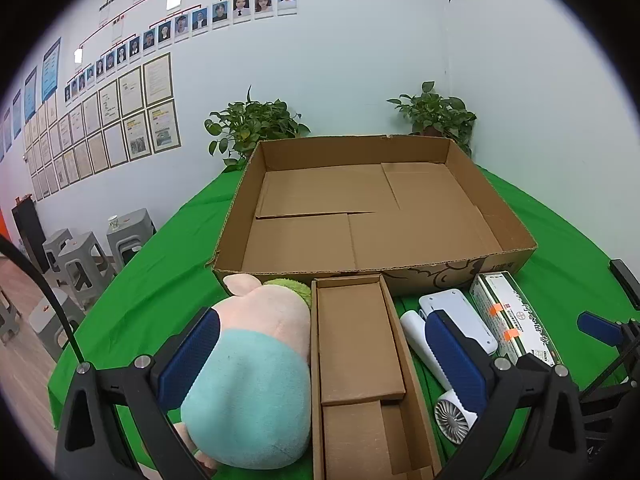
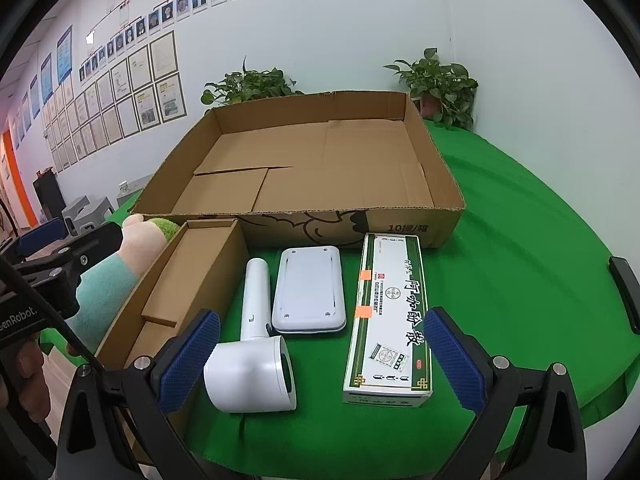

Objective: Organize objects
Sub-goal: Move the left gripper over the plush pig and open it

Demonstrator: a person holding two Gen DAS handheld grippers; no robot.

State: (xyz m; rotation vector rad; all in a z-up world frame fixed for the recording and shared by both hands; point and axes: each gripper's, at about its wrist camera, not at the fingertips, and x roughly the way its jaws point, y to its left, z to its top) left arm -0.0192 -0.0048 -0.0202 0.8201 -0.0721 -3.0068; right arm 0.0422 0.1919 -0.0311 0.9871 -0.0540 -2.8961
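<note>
A large open cardboard box [image 1: 460, 270] [image 2: 400, 226] stands empty at the back of the green table. In front of it lie a plush toy [image 1: 256, 364] [image 2: 108, 284], a narrow cardboard tray [image 1: 412, 364] [image 2: 212, 268], a white handheld fan [image 1: 424, 340] [image 2: 256, 344], a white flat device [image 1: 460, 312] [image 2: 310, 292] and a green-and-white medicine box [image 1: 512, 316] [image 2: 390, 320]. My left gripper [image 1: 324, 356] is open, above the plush toy and tray. My right gripper [image 2: 324, 356] is open, above the fan and medicine box, holding nothing.
Two potted plants [image 1: 256, 124] [image 1: 436, 112] stand behind the big box against the wall. Grey stools [image 1: 84, 256] stand on the floor left of the table. The green cloth [image 2: 520, 260] extends to the right of the objects.
</note>
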